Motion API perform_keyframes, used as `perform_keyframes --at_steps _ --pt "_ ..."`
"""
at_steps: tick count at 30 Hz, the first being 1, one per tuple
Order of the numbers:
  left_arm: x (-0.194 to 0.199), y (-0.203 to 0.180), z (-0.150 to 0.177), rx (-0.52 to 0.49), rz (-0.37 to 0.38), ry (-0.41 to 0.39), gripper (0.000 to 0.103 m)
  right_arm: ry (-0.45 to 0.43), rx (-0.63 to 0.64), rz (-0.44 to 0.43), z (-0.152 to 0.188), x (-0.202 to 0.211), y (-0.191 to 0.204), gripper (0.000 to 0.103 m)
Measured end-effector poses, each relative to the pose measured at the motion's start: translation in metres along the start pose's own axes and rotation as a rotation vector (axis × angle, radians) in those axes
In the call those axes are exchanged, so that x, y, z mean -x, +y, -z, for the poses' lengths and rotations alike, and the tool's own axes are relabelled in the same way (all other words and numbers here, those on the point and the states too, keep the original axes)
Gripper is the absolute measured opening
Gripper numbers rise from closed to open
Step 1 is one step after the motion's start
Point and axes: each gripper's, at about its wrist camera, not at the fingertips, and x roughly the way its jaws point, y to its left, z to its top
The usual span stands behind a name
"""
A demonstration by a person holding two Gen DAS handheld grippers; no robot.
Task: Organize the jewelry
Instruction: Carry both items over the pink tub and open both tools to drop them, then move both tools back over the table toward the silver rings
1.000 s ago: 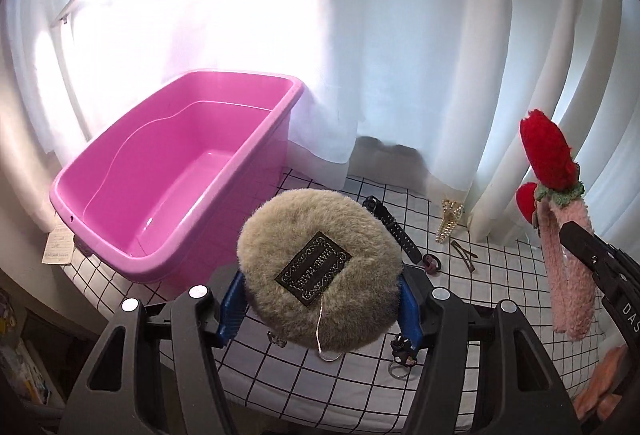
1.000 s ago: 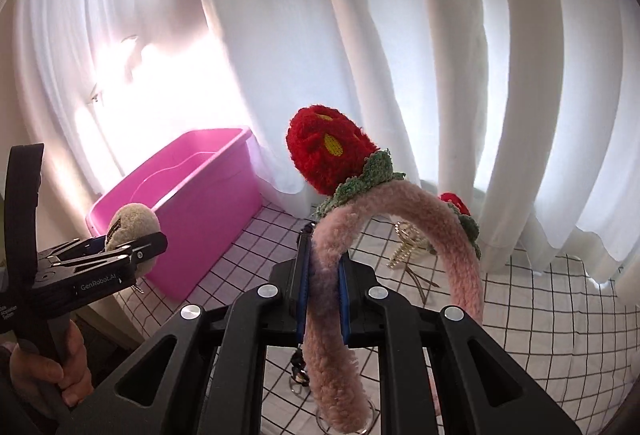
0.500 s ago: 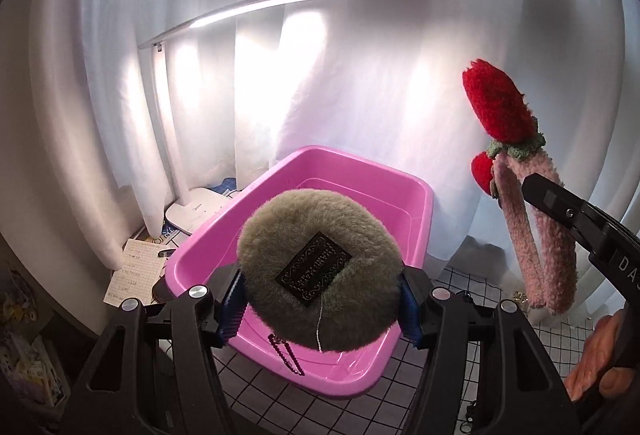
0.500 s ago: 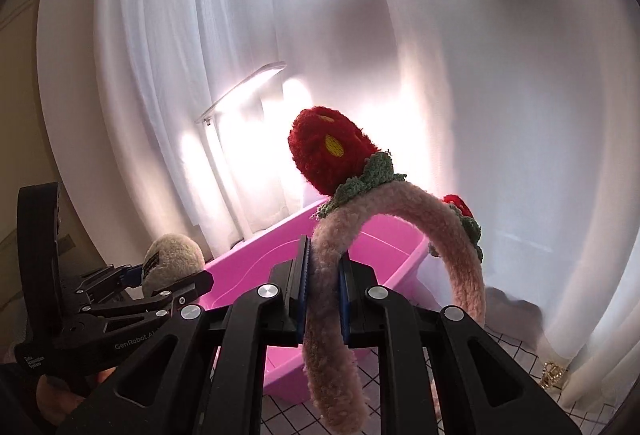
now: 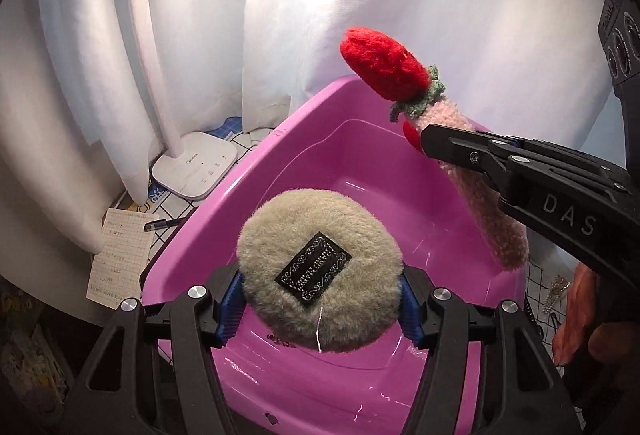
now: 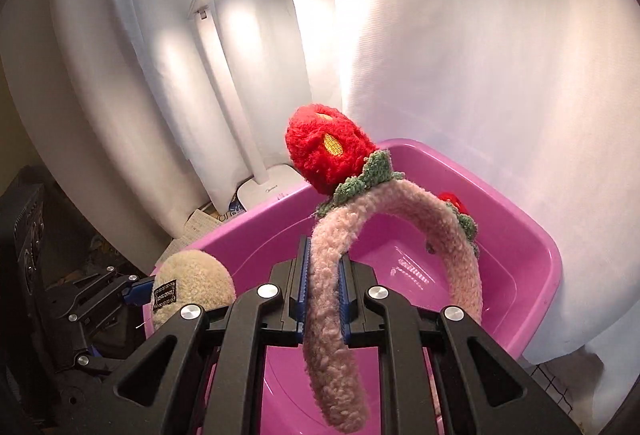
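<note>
Over pink tub [image 5: 304, 123], left gripper [image 5: 320, 299] grips pouf [image 5: 320, 235] (furry); right gripper [image 6: 324, 299] clamps headband [image 6: 332, 335].

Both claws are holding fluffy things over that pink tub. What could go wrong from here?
The right gripper pinches the pink headband at one end only, so its long free arc could swing and catch the pink tub rim. The left gripper and its beige furry pouch hang close beside it, so they might bump on release.

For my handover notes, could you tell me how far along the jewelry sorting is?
Nothing looks done: the pink tub holds nothing I can see. In hand: the left gripper clamps a furry pouch and the right gripper a strawberry headband, both above it. Left: releasing them, plus a gold clip on the table.
</note>
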Motion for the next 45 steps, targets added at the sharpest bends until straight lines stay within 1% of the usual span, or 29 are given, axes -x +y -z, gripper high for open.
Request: perform_keyframes --at_steps 4,8,9,11,12,14,15,16,17,22,27,33,37,38,39,40,43,45 --pt "-0.025 0.003 0.0 0.003 -0.007 0.097 0.062 0.142 -0.03 0.001 0.004 -0.037 -0.01 0.012" --pt "-0.04 0.006 0.0 0.008 -0.008 0.157 0.066 0.225 -0.065 0.024 0.009 -0.055 -0.019 0.014" --pt "-0.042 0.007 0.0 0.009 -0.011 0.167 0.069 0.241 -0.065 0.041 0.009 -0.057 -0.019 0.016" --pt "-0.045 0.008 0.0 0.012 -0.015 0.179 0.075 0.264 -0.075 0.057 0.01 -0.061 -0.022 0.028" --pt "-0.045 0.009 0.0 0.014 -0.019 0.182 0.082 0.27 -0.081 0.065 0.01 -0.063 -0.024 0.031" --pt "-0.046 0.011 -0.001 0.017 -0.02 0.189 0.087 0.277 -0.109 0.058 0.012 -0.063 -0.028 0.042" --pt "-0.047 0.011 0.0 0.015 -0.018 0.199 0.087 0.278 -0.121 0.056 0.012 -0.062 -0.029 0.046" --pt "-0.048 0.01 0.0 0.009 -0.019 0.209 0.087 0.272 -0.128 0.064 0.012 -0.06 -0.03 0.052" --pt "-0.048 0.009 0.001 0.005 -0.023 0.214 0.087 0.263 -0.134 0.069 0.012 -0.059 -0.029 0.053" --pt "-0.044 0.014 0.003 0.006 -0.035 0.21 0.087 0.246 -0.141 0.086 0.005 -0.052 -0.032 0.053" --pt "-0.033 0.016 0.004 0.009 -0.039 0.189 0.087 0.233 -0.154 0.089 0.002 -0.049 -0.029 0.053" --pt "-0.015 0.017 0.008 0.008 -0.053 0.148 0.088 0.179 -0.157 0.078 0.007 -0.03 -0.023 0.054" --pt "0.006 0.015 0.012 -0.006 -0.078 0.099 0.088 0.119 -0.16 0.085 0.015 0.0 -0.018 0.054" --pt "0.013 0.014 0.013 -0.01 -0.086 0.082 0.091 0.095 -0.156 0.089 0.018 0.009 -0.017 0.054" --pt "0.02 0.013 0.015 -0.012 -0.092 0.065 0.094 0.07 -0.153 0.098 0.022 0.021 -0.016 0.054" --pt "0.027 0.012 0.016 -0.012 -0.091 0.047 0.095 0.043 -0.153 0.108 0.027 0.032 -0.017 0.055" --pt "0.049 0.004 0.021 -0.024 -0.097 0.002 0.095 -0.036 -0.16 0.126 0.045 0.073 -0.018 0.06" --pt "0.064 -0.006 0.025 -0.045 -0.095 -0.031 0.095 -0.072 -0.165 0.149 0.061 0.102 -0.021 0.061"
